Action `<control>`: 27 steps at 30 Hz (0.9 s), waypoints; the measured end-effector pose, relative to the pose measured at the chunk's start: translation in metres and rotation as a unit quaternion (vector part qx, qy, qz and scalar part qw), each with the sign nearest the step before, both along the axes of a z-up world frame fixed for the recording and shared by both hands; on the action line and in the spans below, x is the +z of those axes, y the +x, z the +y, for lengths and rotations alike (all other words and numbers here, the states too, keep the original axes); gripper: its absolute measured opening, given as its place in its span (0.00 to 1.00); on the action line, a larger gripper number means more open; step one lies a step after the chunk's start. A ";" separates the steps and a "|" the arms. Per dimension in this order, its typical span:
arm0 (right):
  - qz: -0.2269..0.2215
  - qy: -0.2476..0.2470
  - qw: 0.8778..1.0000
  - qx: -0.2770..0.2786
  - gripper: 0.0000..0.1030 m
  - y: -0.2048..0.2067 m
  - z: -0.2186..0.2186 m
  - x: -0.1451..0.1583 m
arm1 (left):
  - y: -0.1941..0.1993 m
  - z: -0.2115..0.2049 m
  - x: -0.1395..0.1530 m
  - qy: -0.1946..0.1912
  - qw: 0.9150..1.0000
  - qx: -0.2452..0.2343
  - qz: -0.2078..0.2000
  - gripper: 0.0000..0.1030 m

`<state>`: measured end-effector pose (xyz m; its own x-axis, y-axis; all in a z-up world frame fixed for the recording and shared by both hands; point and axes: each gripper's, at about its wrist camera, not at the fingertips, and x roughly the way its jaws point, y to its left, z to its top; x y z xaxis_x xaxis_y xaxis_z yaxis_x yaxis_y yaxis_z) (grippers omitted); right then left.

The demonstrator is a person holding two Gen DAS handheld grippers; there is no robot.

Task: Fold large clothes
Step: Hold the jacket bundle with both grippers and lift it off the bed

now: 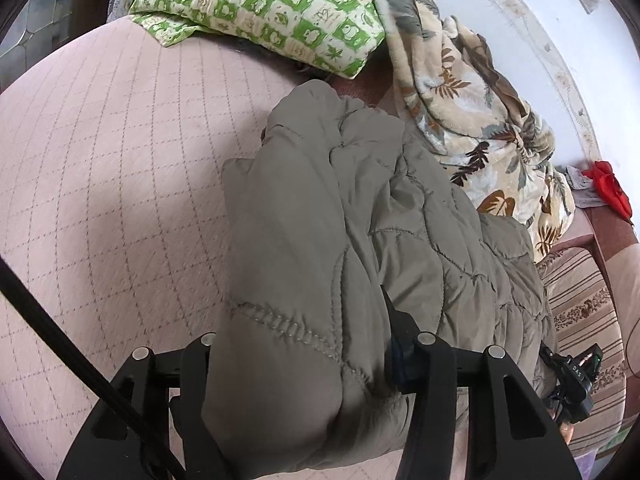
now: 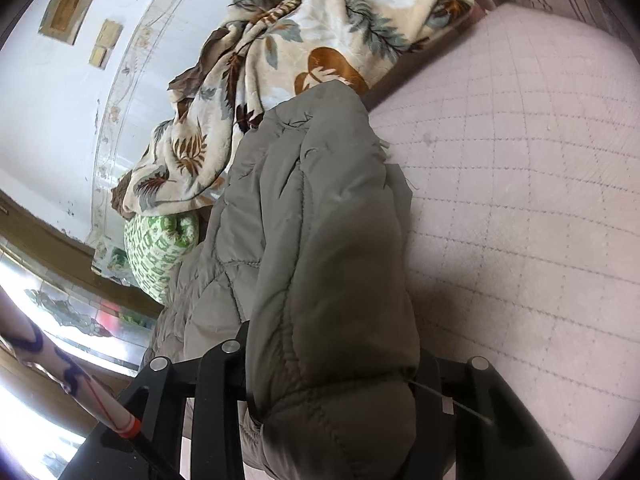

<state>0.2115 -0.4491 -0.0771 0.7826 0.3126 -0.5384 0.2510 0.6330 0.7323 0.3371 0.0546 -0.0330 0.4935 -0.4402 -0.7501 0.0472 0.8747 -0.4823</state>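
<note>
A grey-green quilted padded jacket [image 1: 320, 220] lies bunched on the pink quilted bed cover [image 1: 100, 160]. My left gripper [image 1: 296, 340] is shut on a thick fold of its near edge, and the padding bulges over and hides the fingertips. In the right wrist view the same jacket [image 2: 320, 200] runs away from the camera across the bed cover [image 2: 520, 200]. My right gripper [image 2: 332, 360] is shut on another thick fold of it, with cloth swelling out between and below the jaws.
A green-and-cream patterned pillow [image 1: 260, 4] [image 2: 160, 248] and a crumpled leaf-print blanket [image 1: 472, 120] [image 2: 320, 20] lie beyond the jacket, along the pale wall. A striped cushion [image 1: 584, 312] and a red item [image 1: 612, 188] are at the right. A black cable [image 1: 60, 320] crosses the lower left.
</note>
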 end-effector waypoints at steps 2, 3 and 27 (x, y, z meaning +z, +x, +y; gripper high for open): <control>0.002 -0.003 1.000 0.001 0.40 -0.002 0.002 0.000 | -0.003 0.000 0.001 0.005 1.000 -0.001 -0.001 0.50; 0.003 -0.002 1.000 0.001 0.40 -0.004 0.002 -0.001 | -0.005 0.000 0.002 0.009 1.000 -0.001 -0.002 0.50; 0.009 -0.002 1.000 -0.004 0.40 -0.035 0.005 0.000 | -0.033 0.000 0.009 0.035 0.999 -0.006 -0.008 0.50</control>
